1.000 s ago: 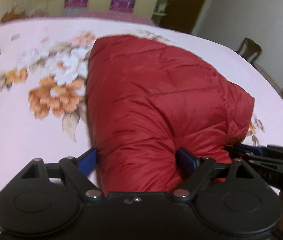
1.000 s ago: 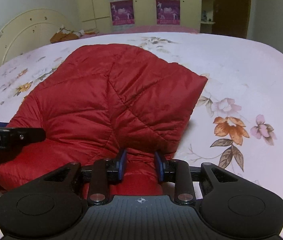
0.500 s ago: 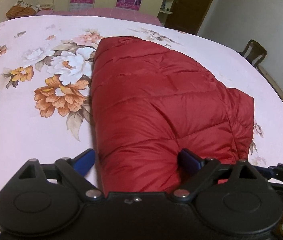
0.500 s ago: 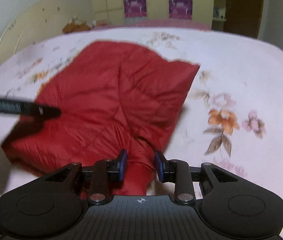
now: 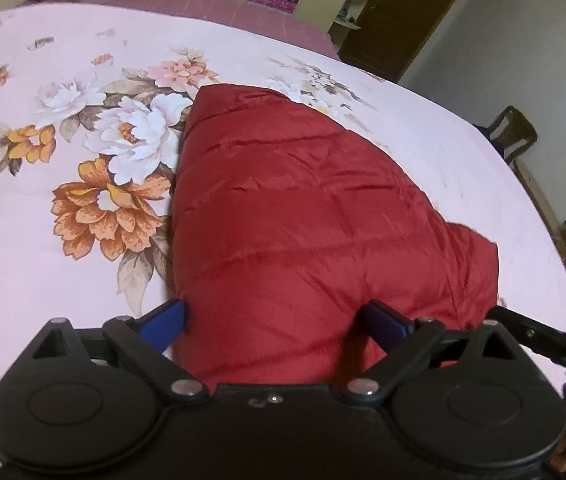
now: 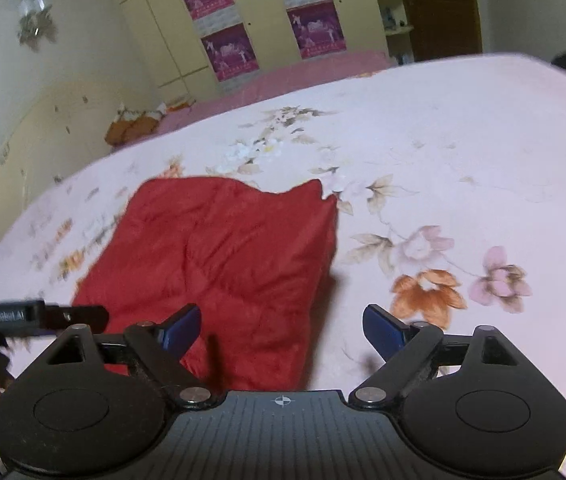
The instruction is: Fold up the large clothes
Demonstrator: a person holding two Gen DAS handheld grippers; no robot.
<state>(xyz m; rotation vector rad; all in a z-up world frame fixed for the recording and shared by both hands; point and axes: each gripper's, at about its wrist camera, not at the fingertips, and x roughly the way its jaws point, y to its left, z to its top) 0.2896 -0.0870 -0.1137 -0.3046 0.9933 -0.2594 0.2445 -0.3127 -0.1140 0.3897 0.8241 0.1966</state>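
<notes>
Both grippers, left gripper [image 5: 275, 320] and right gripper [image 6: 281, 326], have just spread wide, gripping nothing; the red jacket [image 5: 303, 216] lies ahead of the fingers on the floral bedsheet [image 6: 463, 152], with yellow wardrobes [image 6: 267, 12] beyond.

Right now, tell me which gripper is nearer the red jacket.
Left. The left gripper straddles the red jacket's near edge, its jaws open. The right gripper sits off the jacket's near right corner, its jaws just opened, clear of the cloth.

The folded jacket [image 5: 315, 216] lies on the bedsheet [image 5: 43, 280]; a wardrobe [image 6: 267, 12] stands behind the bed, a chair [image 5: 513, 132] to its right.
</notes>
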